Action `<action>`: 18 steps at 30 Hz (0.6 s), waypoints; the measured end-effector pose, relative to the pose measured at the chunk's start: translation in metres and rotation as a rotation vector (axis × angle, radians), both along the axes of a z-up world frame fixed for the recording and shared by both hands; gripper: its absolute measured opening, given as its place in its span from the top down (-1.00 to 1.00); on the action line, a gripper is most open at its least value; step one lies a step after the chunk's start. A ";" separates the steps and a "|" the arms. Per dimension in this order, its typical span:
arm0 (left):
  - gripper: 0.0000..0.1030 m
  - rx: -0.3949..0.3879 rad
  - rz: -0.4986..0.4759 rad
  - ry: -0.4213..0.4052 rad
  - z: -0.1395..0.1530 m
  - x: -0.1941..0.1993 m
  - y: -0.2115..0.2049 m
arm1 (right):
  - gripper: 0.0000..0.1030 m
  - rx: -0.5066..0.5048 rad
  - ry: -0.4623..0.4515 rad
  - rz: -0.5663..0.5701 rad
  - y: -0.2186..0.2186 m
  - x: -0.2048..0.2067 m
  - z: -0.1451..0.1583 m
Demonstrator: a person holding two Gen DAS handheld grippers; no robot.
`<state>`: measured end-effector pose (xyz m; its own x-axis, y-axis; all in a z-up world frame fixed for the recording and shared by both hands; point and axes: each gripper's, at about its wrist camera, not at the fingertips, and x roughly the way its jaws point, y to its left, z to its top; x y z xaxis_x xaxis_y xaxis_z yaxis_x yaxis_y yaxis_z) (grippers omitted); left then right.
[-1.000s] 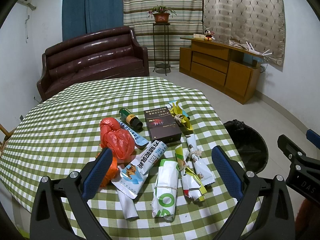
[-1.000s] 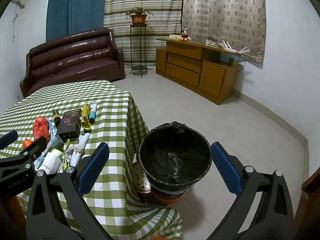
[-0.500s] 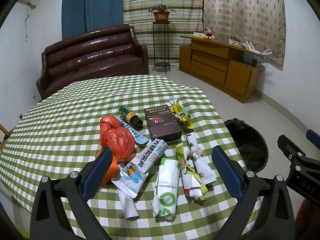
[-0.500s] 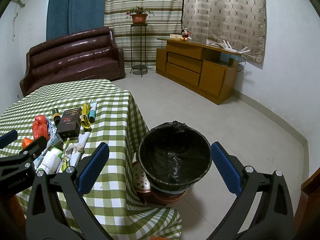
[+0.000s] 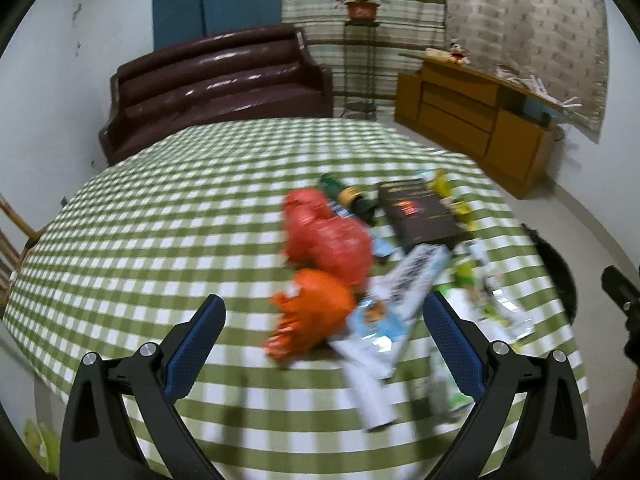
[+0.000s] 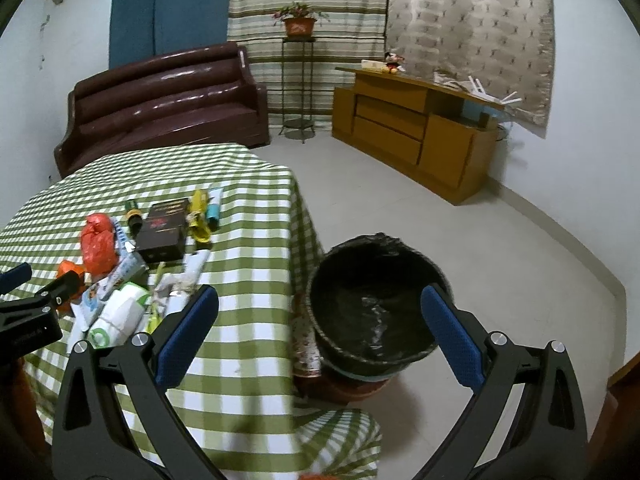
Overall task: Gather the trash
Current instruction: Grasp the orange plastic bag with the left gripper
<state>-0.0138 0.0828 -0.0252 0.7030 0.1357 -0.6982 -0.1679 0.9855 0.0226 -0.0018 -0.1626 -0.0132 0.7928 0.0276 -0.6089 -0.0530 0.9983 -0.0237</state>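
My left gripper [image 5: 323,330] hangs wide open and empty above the near edge of the checked table [image 5: 168,216], its view smeared with motion blur, and it lines up on the orange wrapper [image 5: 314,312], which lies on the cloth between the two blue pads and a little beyond their tips, nothing touching it. Just behind that sits the red plastic bag [image 5: 326,236], and to its right the rest of the litter is heaped close together: a white printed packet [image 5: 416,276], a dark flat box [image 5: 420,212] and a small bottle [image 5: 350,198] farther back. I judge the heap is bunched near the table's right corner so that each piece has only a short way to travel. My right gripper [image 6: 319,326], likewise spread open and holding nothing, hovers off the table with the black-lined bin [image 6: 372,300] framed between its fingers; the bin stands on the floor just beside the hanging tablecloth and looks empty. From that side the trash lies well to the left of the fingers, near the tip of the other gripper. No piece is collected yet.
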 end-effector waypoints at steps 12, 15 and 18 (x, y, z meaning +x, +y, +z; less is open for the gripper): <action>-0.86 -0.041 0.031 0.043 -0.009 0.003 0.027 | -0.82 0.003 0.031 0.066 0.038 0.012 -0.007; -0.84 -0.031 0.009 0.042 -0.013 0.012 0.026 | -0.82 0.006 0.043 0.061 0.037 0.014 -0.009; -0.29 -0.051 -0.014 0.057 -0.015 0.018 0.029 | -0.82 0.011 0.048 0.058 0.036 0.015 -0.011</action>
<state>0.0047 0.1114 -0.0401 0.6632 0.0897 -0.7430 -0.1544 0.9878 -0.0185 0.0134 -0.1267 -0.0238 0.7593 0.0802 -0.6457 -0.1121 0.9937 -0.0083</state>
